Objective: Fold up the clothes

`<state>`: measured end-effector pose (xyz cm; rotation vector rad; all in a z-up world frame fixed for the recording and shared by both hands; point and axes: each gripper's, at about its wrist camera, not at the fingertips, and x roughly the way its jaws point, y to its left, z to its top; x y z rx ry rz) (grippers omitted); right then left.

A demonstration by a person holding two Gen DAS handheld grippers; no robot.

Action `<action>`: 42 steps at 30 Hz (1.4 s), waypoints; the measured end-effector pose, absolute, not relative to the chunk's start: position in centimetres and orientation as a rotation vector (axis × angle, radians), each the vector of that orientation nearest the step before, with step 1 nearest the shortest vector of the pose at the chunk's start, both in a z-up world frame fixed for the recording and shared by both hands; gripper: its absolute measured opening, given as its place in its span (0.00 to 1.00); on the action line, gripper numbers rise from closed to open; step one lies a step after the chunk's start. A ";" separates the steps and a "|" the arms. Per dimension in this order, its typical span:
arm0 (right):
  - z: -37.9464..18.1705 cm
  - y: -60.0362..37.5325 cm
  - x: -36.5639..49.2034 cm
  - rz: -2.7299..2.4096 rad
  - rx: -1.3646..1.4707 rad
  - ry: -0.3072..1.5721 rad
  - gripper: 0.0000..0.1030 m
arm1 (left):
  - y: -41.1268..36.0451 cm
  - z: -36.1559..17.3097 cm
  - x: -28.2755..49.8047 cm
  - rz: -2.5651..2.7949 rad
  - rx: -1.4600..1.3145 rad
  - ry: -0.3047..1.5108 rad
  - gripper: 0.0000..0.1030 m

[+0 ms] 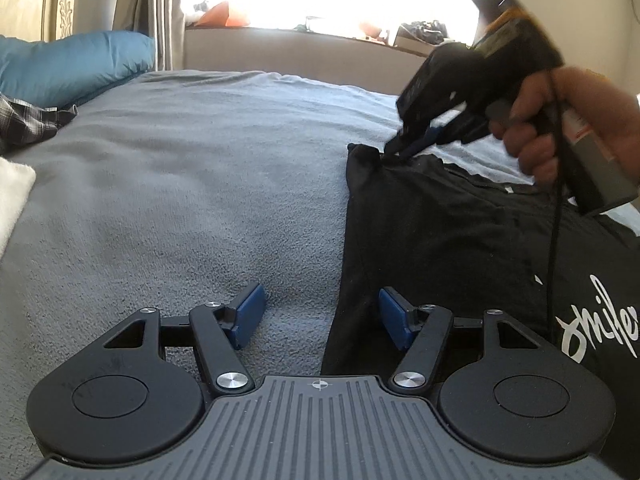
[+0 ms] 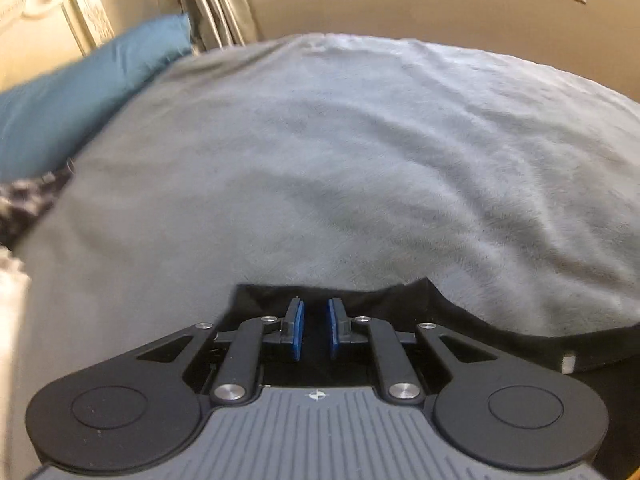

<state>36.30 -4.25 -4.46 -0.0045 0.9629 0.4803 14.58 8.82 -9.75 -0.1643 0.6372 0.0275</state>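
A black shirt with white lettering lies flat on the right of the grey blanket. My left gripper is open low over the shirt's near left edge: its right pad is above the fabric, its left pad above bare blanket, and nothing is pinched. A hand holds my right gripper tilted down at the shirt's far left corner. In the right wrist view the right gripper has its blue pads a narrow gap apart, with the black shirt in and under that gap.
The grey blanket stretches wide to the left and far side. A blue pillow lies at the far left by the headboard, with a plaid garment beside it. A white cloth shows at the left edge. A cluttered window ledge runs behind.
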 end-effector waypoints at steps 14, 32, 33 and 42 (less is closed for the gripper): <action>-4.5 -1.6 39.0 0.520 0.019 1.074 0.27 | 8.6 -9.9 14.3 0.026 -0.163 0.632 0.63; -5.6 2.0 39.2 0.501 -0.170 1.059 0.02 | 8.5 -9.9 14.1 0.029 -0.156 0.631 0.63; -5.8 2.2 39.1 0.497 -0.175 1.053 0.02 | 8.4 -9.9 14.1 0.029 -0.155 0.631 0.63; -4.6 -0.5 39.6 0.474 0.022 0.932 0.04 | 8.5 -9.9 14.1 0.029 -0.157 0.631 0.63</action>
